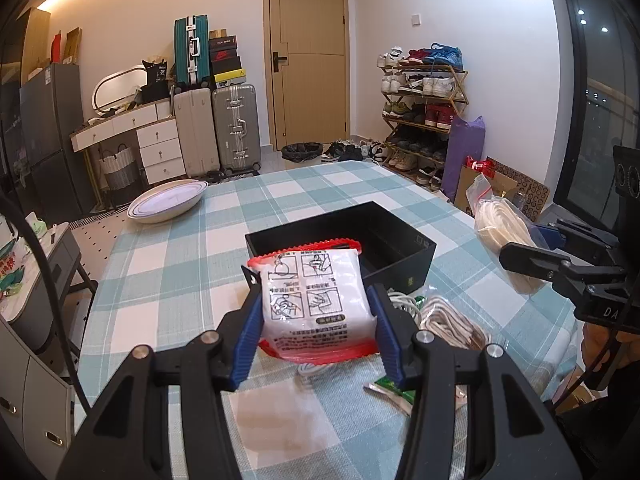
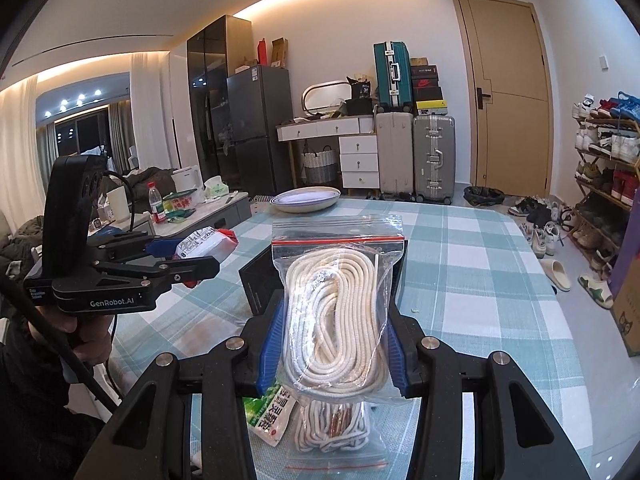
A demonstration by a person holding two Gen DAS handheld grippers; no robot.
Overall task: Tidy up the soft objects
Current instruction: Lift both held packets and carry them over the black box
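Held up over the table: a soft white pouch with red edges and little drawings [image 1: 316, 304], squeezed between the blue pads of the left gripper [image 1: 316, 332]. Held up too — a clear zip bag of coiled white rope [image 2: 340, 312], pinched at its sides by the right gripper [image 2: 332, 356]. Both pairs of jaws clenched on their soft things, neither one let go.

Just past the pouch, an open black box [image 1: 400, 256] on the blue-and-white checked tablecloth [image 1: 180, 280], mostly empty as far as can be seen. Looks like the carrying step, with dropping in next. Calls for going forward over the near black wall, then down, then letting go.

Still lying on the cloth below: another bag of white rope [image 2: 340, 432] and a small green packet [image 2: 268, 412]. Tall box walls to clear. Grippers side by side, so best one at a time. Lots of free cloth beyond; white oval dish [image 1: 168, 200] far off by the back edge.
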